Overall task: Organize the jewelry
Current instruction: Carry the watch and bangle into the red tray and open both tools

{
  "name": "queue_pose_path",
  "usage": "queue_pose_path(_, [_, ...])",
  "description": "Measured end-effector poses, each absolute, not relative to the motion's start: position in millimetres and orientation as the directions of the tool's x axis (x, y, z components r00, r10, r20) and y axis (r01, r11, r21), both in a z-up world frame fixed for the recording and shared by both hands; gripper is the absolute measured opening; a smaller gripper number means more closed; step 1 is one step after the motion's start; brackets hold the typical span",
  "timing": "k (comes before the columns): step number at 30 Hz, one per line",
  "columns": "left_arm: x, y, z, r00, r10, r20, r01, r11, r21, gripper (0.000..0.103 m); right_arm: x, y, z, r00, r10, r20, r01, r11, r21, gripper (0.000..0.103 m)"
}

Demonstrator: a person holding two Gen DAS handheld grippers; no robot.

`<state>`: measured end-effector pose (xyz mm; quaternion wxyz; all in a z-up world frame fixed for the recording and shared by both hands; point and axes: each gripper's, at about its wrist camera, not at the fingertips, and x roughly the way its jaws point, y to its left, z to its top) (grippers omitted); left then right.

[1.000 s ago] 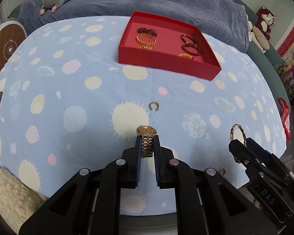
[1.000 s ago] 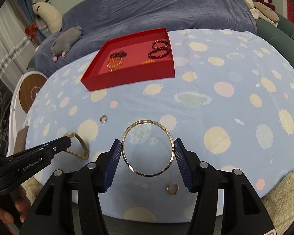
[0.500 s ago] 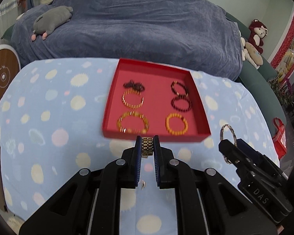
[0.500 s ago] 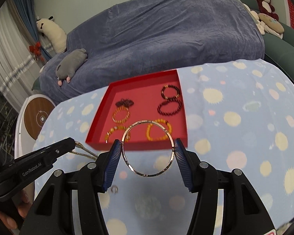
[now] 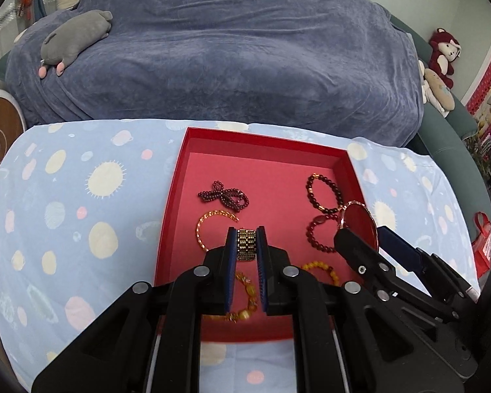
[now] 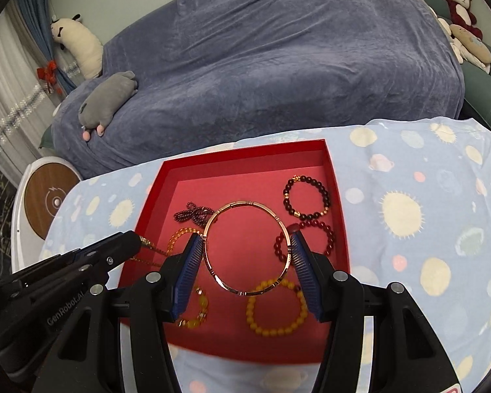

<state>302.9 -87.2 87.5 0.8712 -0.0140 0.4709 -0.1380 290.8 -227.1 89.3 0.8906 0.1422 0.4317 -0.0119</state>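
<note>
Jewelry is being gathered into a red tray point(image 5: 173, 196) that sits on a spotted blue cloth point(image 5: 65, 196), and both grippers hover over it with a piece each.

From the left wrist view, the left gripper point(image 5: 246, 245) pinches a gold watch point(image 5: 246, 245) by its link band, jaws narrow and pressed flat on both sides of the band, which keeps the heavy piece from swinging. It hangs above the tray's near-left part, over a thin gold chain bracelet point(image 5: 206, 226) and an amber bead bracelet point(image 5: 245, 298). A dark bead strand point(image 5: 224, 196) lies farther back, and two dark red bead bracelets point(image 5: 322, 196) occupy the right side. The pieces lie apart, likely so none tangle. The right gripper point(image 5: 360, 232) shows at the right, carrying a bangle point(image 5: 358, 217).

From the right wrist view, the right gripper point(image 6: 247, 255) holds the thin gold bangle point(image 6: 247, 247) across its width, jaws spread fairly wide, one blue pad point(image 6: 190, 262) on each side of the hoop. The bangle hangs over the tray's point(image 6: 338, 203) middle, where bare red floor shows through it between the bracelets; that gap looks like the intended spot. A yellow bead bracelet point(image 6: 276, 308) lies nearest. The left gripper point(image 6: 124, 247) comes in from the left with the watch's point(image 6: 150, 249) band trailing over the tray's left edge.

Releasing both at once risks one piece landing on another.
</note>
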Motion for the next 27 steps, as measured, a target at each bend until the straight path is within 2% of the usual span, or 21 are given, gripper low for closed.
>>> queue_pose_path(10, [336, -85, 51, 0.477, -0.228, -0.848, 0.195, 0.969, -0.151, 0.011, 325, -224, 58, 0.587, 0.098, -0.804, 0.154, 0.961, 0.229, 0.054])
queue_pose_path(19, [345, -82, 44, 0.478, -0.223, -0.85, 0.185, 0.971, -0.151, 0.012, 335, -221, 49, 0.564, 0.104, -0.819, 0.147, 0.964, 0.223, 0.054])
queue_pose_path(21, [344, -82, 46, 0.489, -0.214, -0.846, 0.184, 0.973, -0.14, 0.014, 333, -221, 50, 0.567, 0.094, -0.818, 0.153, 0.964, 0.218, 0.055])
queue_pose_path(25, [339, -79, 50, 0.502, -0.193, -0.843, 0.162, 0.979, -0.128, 0.033, 328, -224, 54, 0.572, 0.085, -0.816, 0.173, 0.96, 0.221, 0.055])
queue_pose_path(27, [337, -76, 52, 0.502, -0.197, -0.842, 0.154, 0.979, -0.137, 0.036, 324, -225, 58, 0.576, 0.089, -0.813, 0.173, 0.958, 0.227, 0.055])
